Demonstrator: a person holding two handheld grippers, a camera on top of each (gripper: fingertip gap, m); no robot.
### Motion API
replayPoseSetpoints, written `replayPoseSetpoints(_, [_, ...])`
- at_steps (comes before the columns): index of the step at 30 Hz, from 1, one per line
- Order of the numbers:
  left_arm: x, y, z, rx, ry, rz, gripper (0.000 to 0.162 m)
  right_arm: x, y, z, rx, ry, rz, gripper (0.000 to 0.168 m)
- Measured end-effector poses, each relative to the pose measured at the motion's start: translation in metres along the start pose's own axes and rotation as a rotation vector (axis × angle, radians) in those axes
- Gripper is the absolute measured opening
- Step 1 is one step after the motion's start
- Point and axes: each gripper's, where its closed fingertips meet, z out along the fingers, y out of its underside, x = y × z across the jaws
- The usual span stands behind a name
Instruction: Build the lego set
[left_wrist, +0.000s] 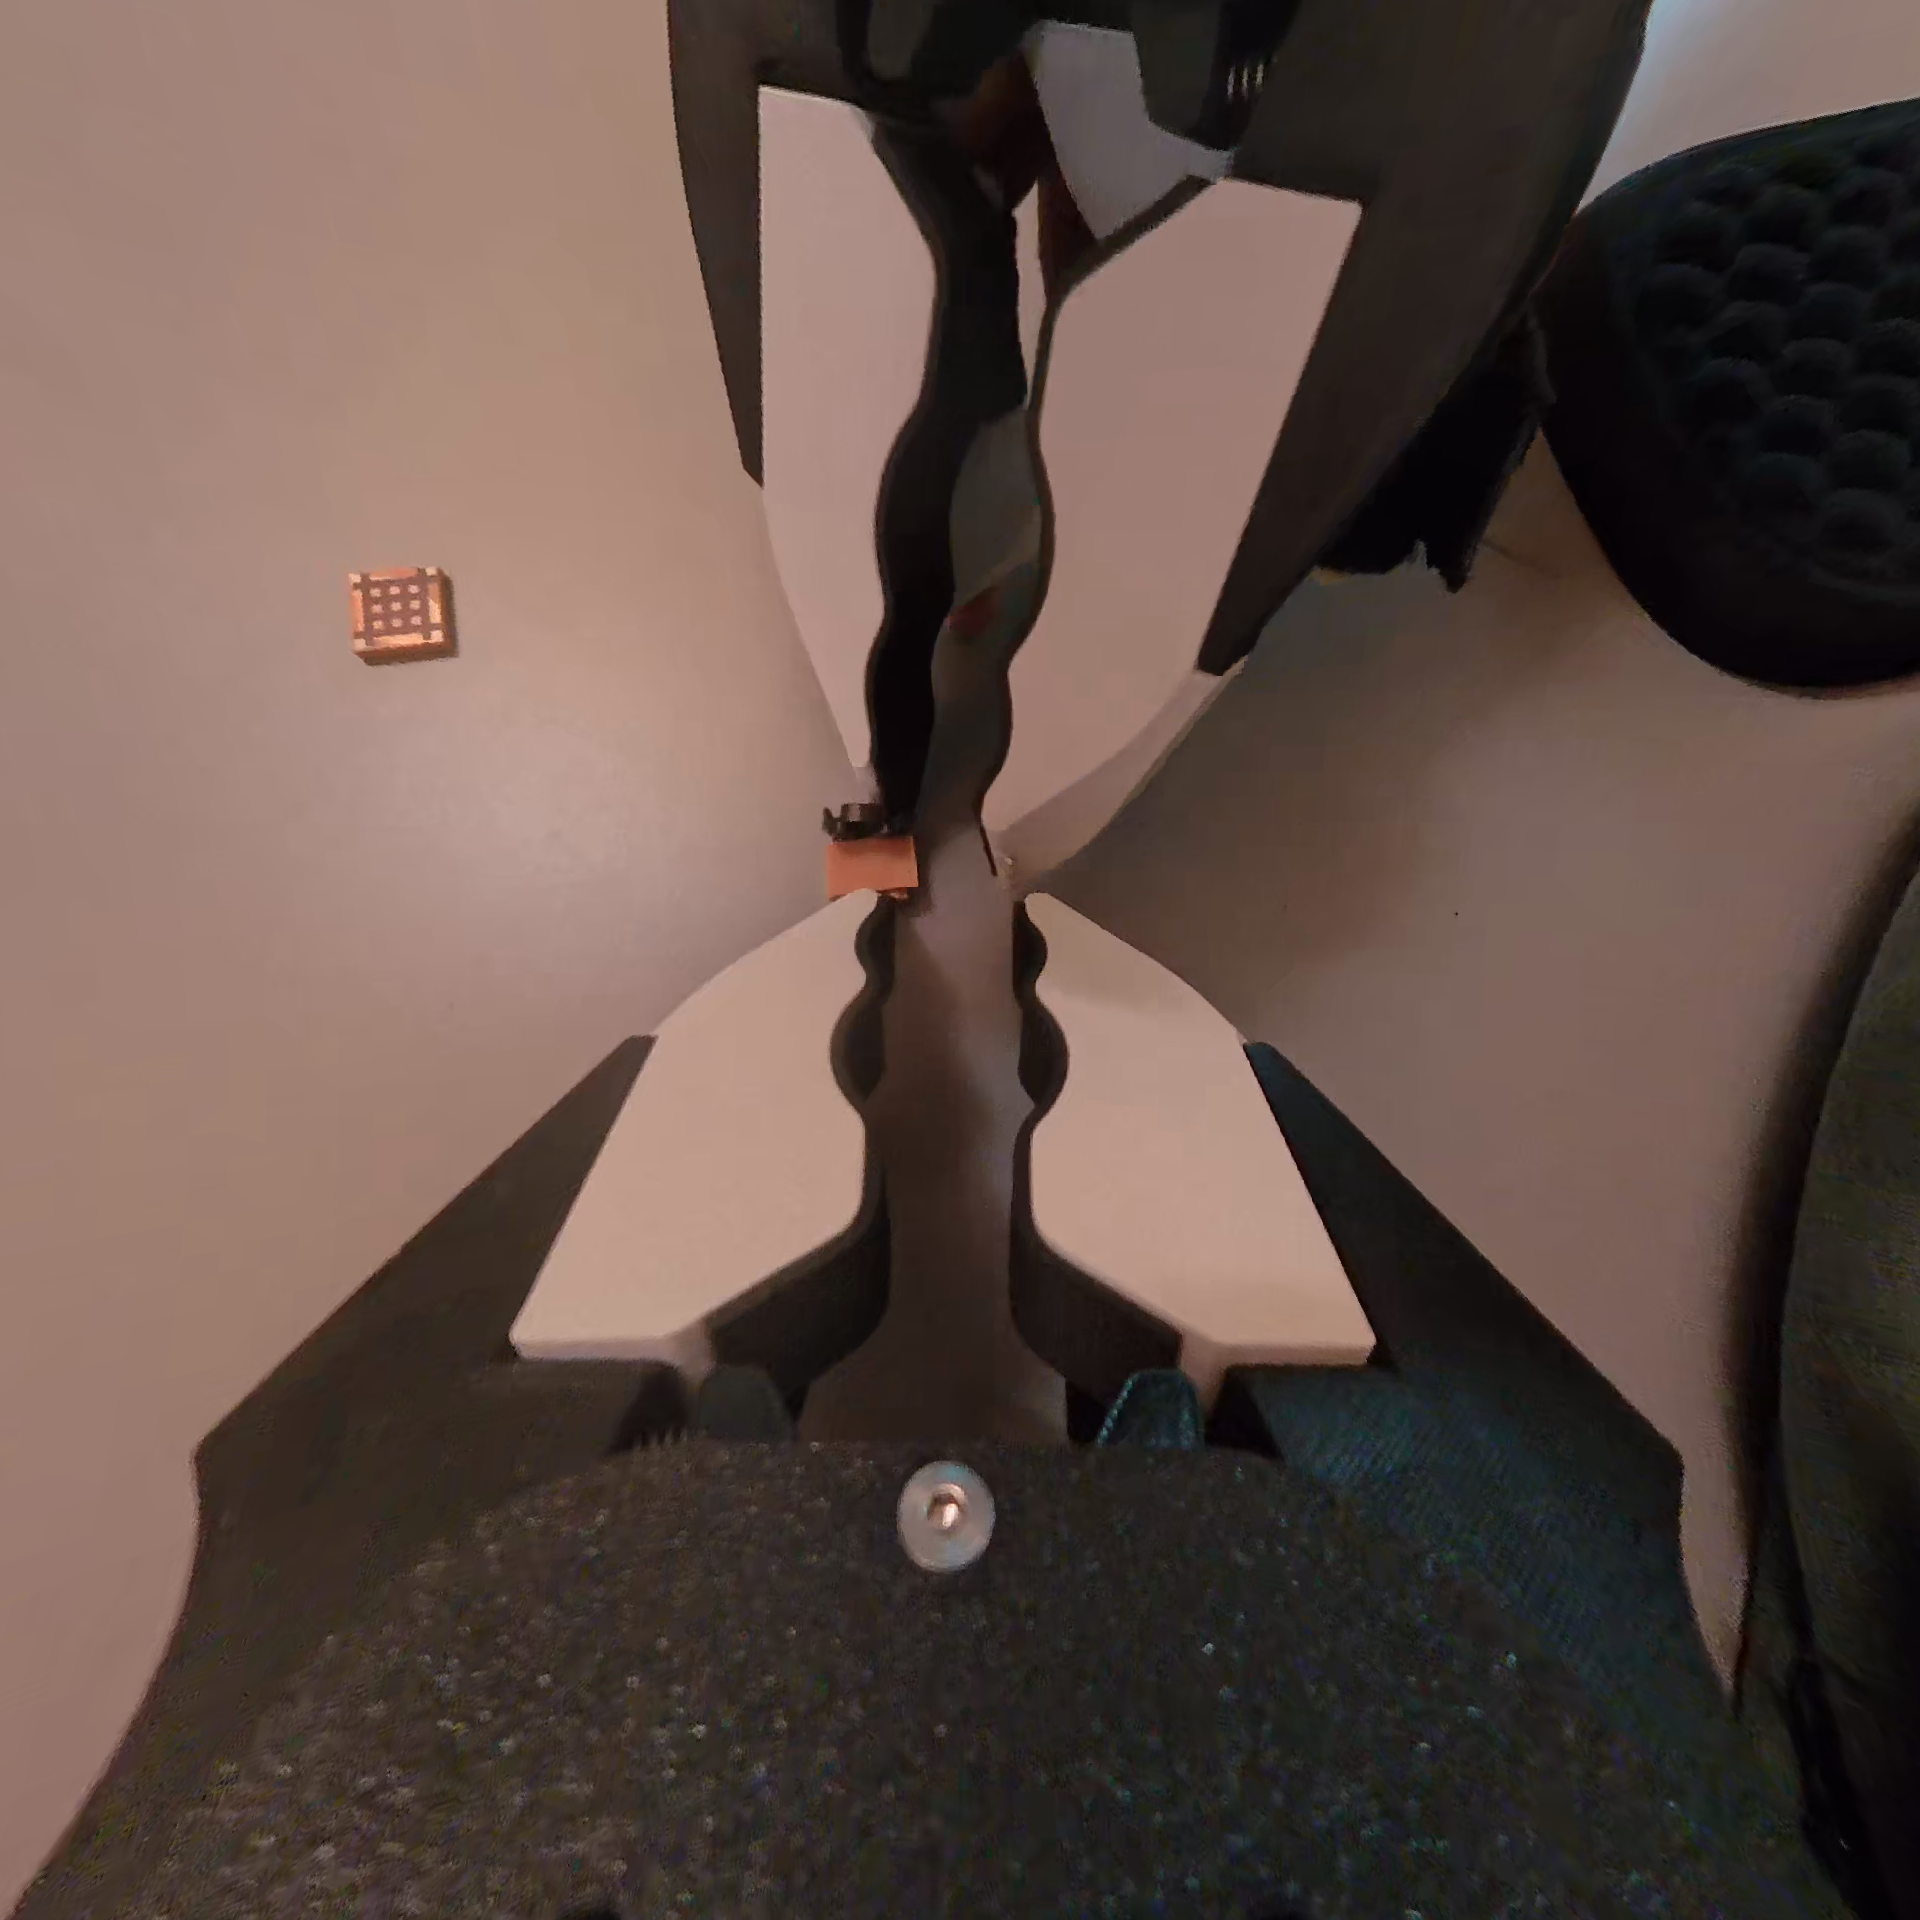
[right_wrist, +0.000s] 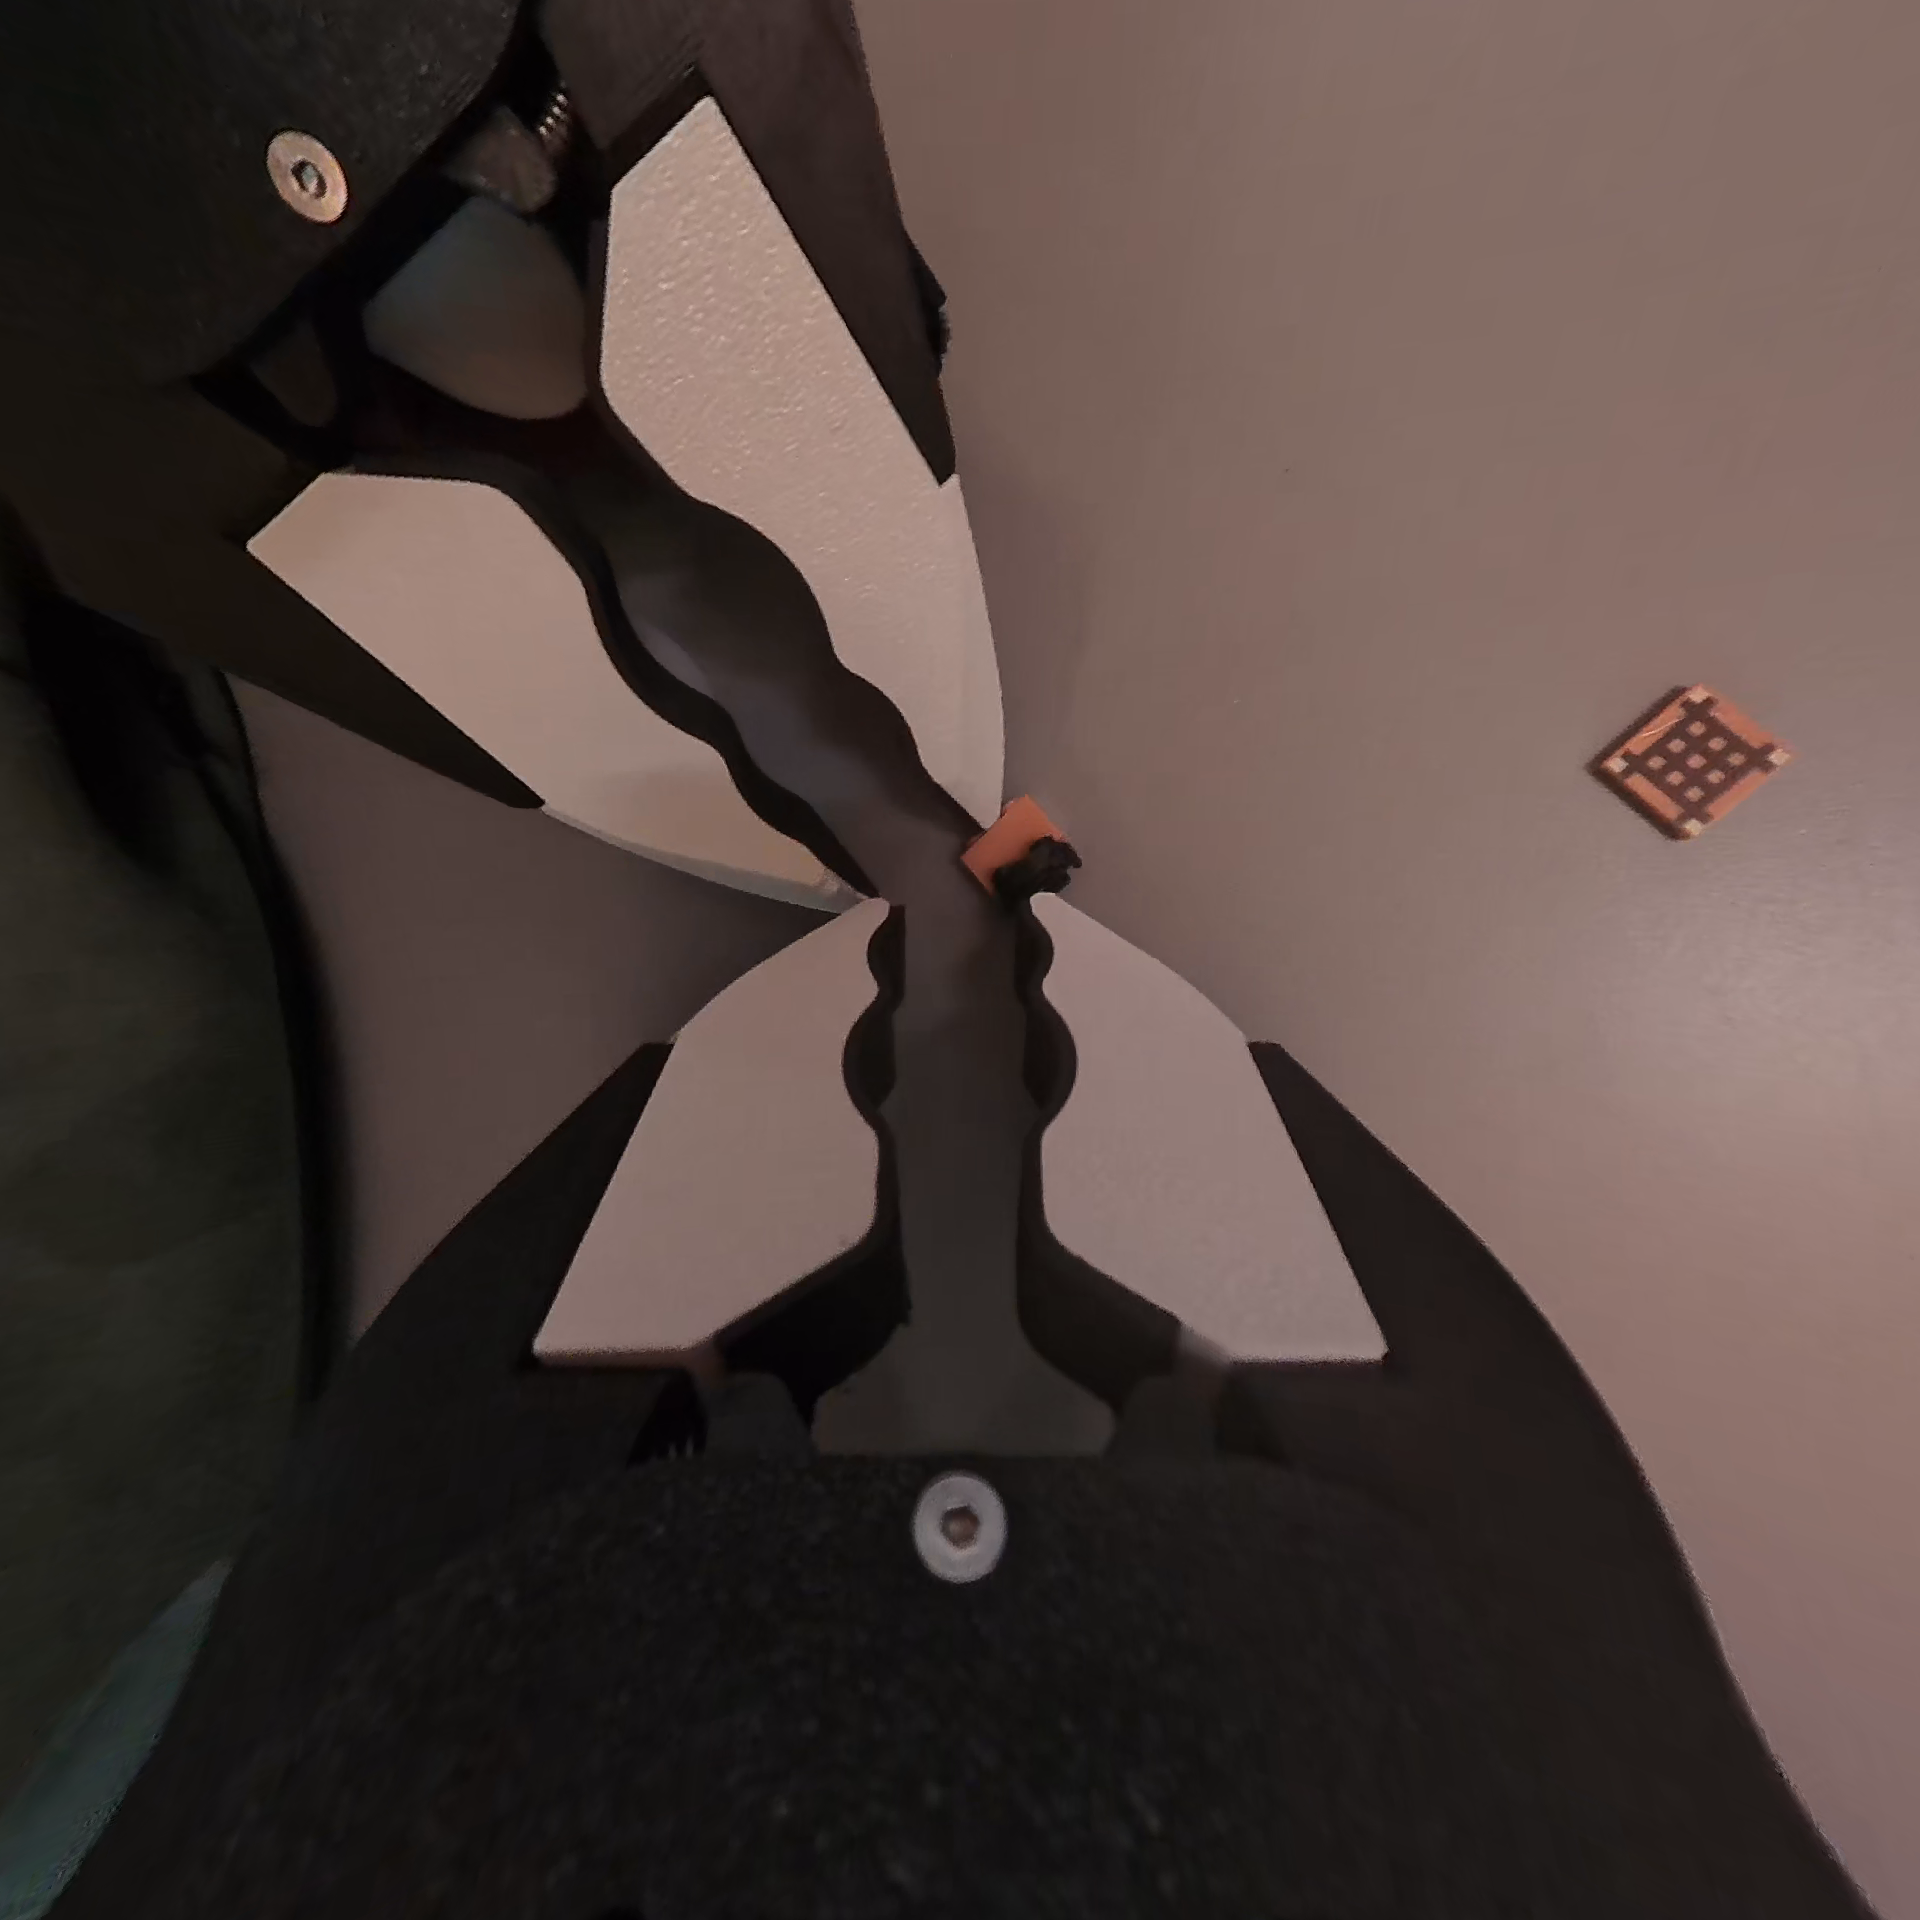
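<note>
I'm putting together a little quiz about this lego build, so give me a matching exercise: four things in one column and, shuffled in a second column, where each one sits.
Things
1. orange piece
2. small black piece
3. grid-patterned tile
4. dark honeycomb cushion

Places
A. lying flat and alone on the table
B. at the right edge of the left wrist view
C. where the tips of the left gripper and right gripper meet
D. right beside the orange piece

Pairs: 1-C, 2-D, 3-A, 4-B
</note>
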Motion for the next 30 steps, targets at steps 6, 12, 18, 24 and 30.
replayPoseSetpoints(6, [-0.0014, -0.0005, 0.0003, 0.003, 0.001, 0.000, 0.021, 0.0010, 0.0009, -0.0002, -0.005, 0.008, -0.046, 0.019])
replayPoseSetpoints(12, [-0.0018, -0.0010, 0.0009, 0.006, 0.004, 0.016, 0.022, 0.0023, 0.0016, -0.0006, -0.016, 0.025, -0.083, 0.018])
replayPoseSetpoints(18, [-0.0003, -0.0013, 0.0014, 0.008, 0.006, 0.028, 0.024, 0.0015, 0.0020, -0.0008, -0.027, 0.041, -0.077, 0.022])
replayPoseSetpoints(24, [0.0003, -0.0012, 0.0017, 0.010, 0.008, 0.034, 0.024, 0.0018, 0.0026, -0.0003, -0.031, 0.110, -0.095, 0.026])
replayPoseSetpoints(30, [0.0011, -0.0015, 0.0015, 0.017, 0.023, 0.040, 0.025, 0.0022, 0.0036, -0.0001, -0.015, 0.151, -0.120, 0.026])
